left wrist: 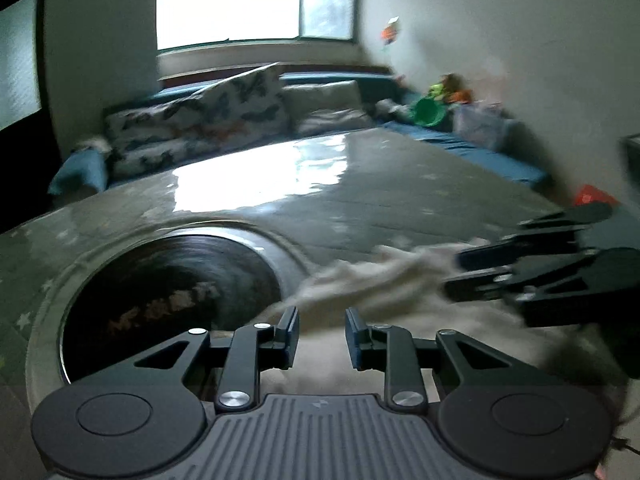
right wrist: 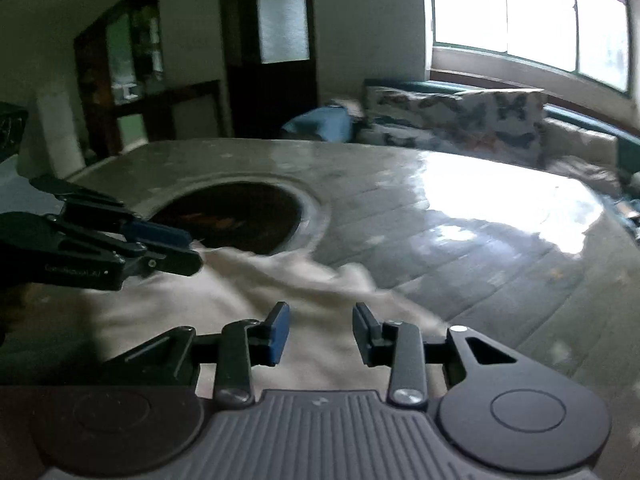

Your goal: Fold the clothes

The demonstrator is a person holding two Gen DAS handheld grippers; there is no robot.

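Two handheld grippers hover over a cream garment (right wrist: 224, 304) lying rumpled on a grey tabletop (right wrist: 460, 240), just beside the dark round recess (right wrist: 232, 220) sunk into that surface. The left gripper (left wrist: 322, 336) has its blue-padded jaws parted with nothing pinched between them, the cloth lying below; the right gripper (right wrist: 320, 334) likewise stands spread and empty above the fabric. Faint white lettering runs along the side of the left gripper as seen from the right wrist view, too blurred to read, and pale marks inside the recess cannot be made out either. The tabletop is glossy and mirrors the bright window (left wrist: 256, 0) beyond the recess. Behind the tabletop, under the window, a blue bench seat carries butterfly-print cushions (left wrist: 200, 128) and a plain pale cushion (left wrist: 328, 108); farther along it toward the wall sit a green bowl-shaped object (left wrist: 430, 112) and other colourful items. A dark wooden door (right wrist: 272, 40) with frosted glass stands beyond the recess in the right wrist view.
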